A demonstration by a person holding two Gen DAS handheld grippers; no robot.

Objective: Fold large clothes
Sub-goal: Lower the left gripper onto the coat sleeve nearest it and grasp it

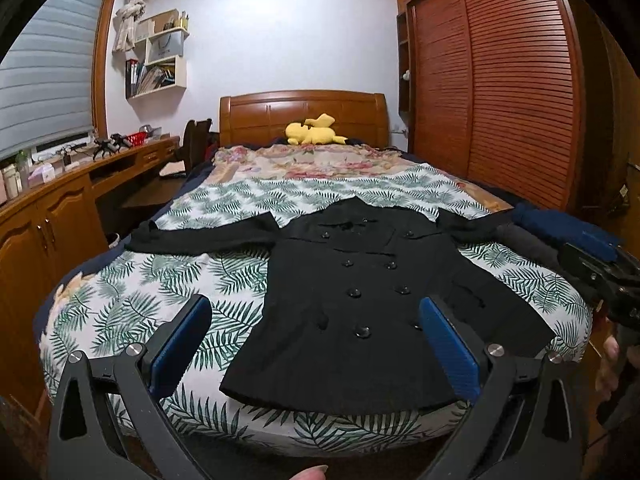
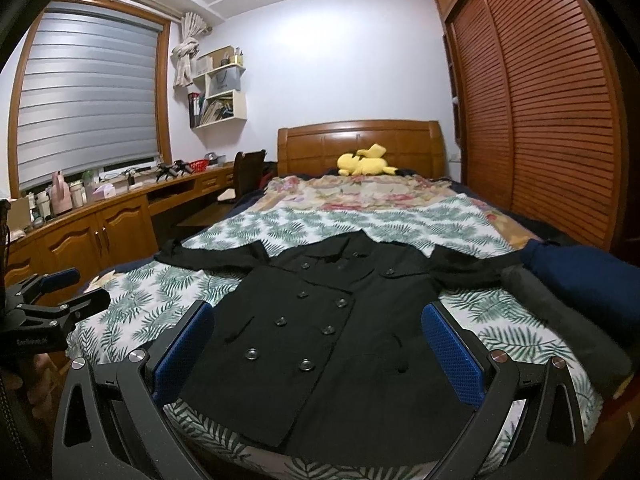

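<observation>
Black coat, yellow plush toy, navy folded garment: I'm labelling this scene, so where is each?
black coat (image 1: pixel 360 280), left wrist view, on its buttoned front panel.
yellow plush toy (image 2: pixel 366 164), right wrist view, on its body.
navy folded garment (image 2: pixel 580 276), right wrist view, on its top surface.

A: What carries everything?

B: A bed (image 1: pixel 120 320) with a wooden headboard (image 1: pixel 304 114), filling the middle of both frames.

A: And directly on it?

B: A fern-print sheet (image 1: pixel 224 280) in front, a floral blanket (image 1: pixel 304 160) behind. A black double-breasted coat (image 1: pixel 360 280) lies flat at centre, sleeves spread. At the right edge sit a grey folded garment (image 2: pixel 560 312) and a navy one (image 2: pixel 588 276). A yellow plush toy (image 1: pixel 314 130) rests by the headboard.
</observation>
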